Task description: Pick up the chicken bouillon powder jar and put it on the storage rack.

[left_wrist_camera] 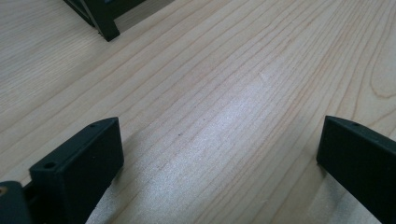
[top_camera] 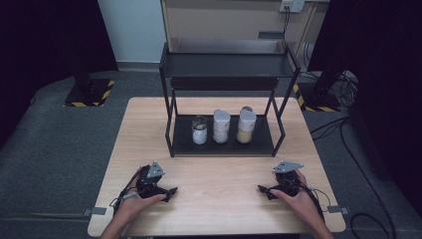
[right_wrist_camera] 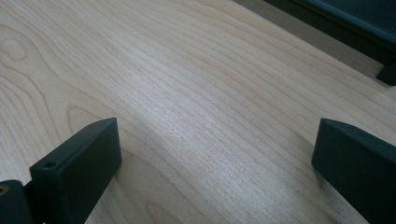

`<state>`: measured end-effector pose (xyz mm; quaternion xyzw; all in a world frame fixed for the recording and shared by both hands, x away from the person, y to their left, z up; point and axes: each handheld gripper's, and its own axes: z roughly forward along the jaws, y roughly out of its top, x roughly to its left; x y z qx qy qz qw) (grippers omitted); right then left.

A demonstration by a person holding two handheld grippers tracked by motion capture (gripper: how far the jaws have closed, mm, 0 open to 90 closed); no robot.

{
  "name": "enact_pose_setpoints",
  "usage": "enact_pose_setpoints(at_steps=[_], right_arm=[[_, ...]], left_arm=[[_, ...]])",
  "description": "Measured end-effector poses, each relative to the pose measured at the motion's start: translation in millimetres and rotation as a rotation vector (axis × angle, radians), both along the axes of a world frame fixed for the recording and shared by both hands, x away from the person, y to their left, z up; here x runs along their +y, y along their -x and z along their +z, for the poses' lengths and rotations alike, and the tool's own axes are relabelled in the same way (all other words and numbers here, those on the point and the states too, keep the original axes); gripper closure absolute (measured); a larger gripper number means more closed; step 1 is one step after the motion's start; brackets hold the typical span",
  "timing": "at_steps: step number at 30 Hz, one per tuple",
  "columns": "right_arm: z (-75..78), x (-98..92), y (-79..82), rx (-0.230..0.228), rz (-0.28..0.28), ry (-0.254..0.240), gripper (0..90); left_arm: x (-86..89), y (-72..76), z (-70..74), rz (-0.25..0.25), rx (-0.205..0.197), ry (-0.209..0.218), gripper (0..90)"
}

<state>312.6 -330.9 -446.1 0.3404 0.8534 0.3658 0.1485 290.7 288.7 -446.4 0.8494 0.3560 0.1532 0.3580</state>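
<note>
Both grippers, left (top_camera: 170, 191) and right (top_camera: 261, 189), rest wide-jawed and empty before the black metal rack (top_camera: 224, 144); next, reaching a glass jar (top_camera: 221, 126).

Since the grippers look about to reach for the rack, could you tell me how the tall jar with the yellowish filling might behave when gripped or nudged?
The yellowish jar stands tall and narrow on the rack's lower shelf, so a high nudge might tip it. Its smooth round wall could slip in the jaws and roll if toppled. Nearly full, it probably feels fairly heavy.

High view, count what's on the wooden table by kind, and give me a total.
Black metal two-tier shelf rack: 1
Clear jars on its lower shelf, white-filled, and tan-filled: 3
Black hand-held grippers, left, right: 2
Total: 6
</note>
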Motion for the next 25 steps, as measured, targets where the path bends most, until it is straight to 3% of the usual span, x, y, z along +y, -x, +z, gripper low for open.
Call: enact_pose_setpoints(at_steps=[25], right_arm=[[0.0,1.1,1.5,-0.001,-0.009,0.002,1.6]], left_arm=[[-1.1,1.8,-0.1,0.01,-0.001,0.0,0.0]])
